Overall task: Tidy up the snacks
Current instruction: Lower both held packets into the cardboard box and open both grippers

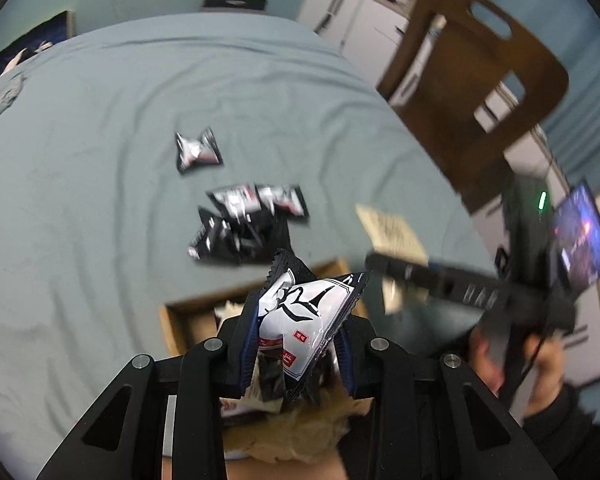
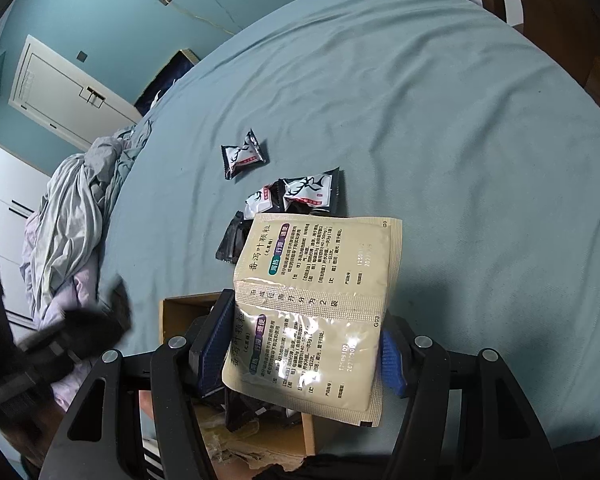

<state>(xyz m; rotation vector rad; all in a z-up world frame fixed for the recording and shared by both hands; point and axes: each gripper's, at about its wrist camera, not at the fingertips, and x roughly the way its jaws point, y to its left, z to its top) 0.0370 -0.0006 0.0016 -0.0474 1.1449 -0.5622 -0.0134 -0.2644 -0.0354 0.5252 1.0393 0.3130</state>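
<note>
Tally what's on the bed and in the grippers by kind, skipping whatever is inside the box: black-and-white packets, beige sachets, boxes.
Black-and-white snack packets: 5 in view: held packet in the left gripper, lone packet, pile of at least 3, possibly hiding more
Beige sachet, in the right gripper: 1
Cardboard box: 1
Total: 7

Looking steeply down along each gripper's fingers from close above the cardboard box (image 1: 188, 312) at the near edge of the blue-grey bed (image 2: 460, 140), sharing the box and the scattered snack packets (image 2: 244, 154), left view perhaps slightly motion-blurred.
</note>
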